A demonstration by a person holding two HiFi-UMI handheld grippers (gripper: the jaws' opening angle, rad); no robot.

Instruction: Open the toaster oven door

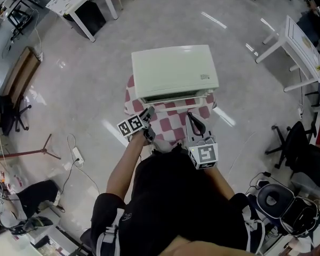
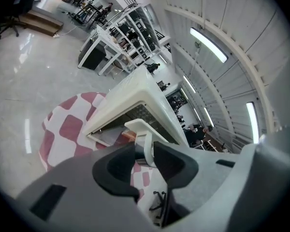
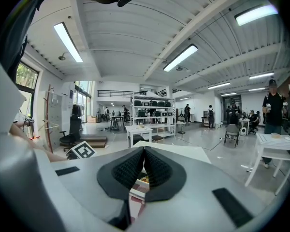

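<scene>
Grip comes first: my left gripper (image 2: 145, 151) pinches the white door handle (image 2: 144, 129) between its pads. The toaster oven (image 2: 135, 88) sits just beyond them, its door (image 2: 108, 134) seemingly a crack ajar. I'd hold the pinch square and pull toward me and downward along the hinge's arc, never straight back. My right gripper (image 3: 144, 166) is pressed together, empty. The small label (image 1: 204, 77) on the oven's top is too small to read.

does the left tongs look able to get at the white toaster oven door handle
Probably yes: the white door handle of the cream toaster oven already sits between the left tongs, with nothing blocking it.
</scene>
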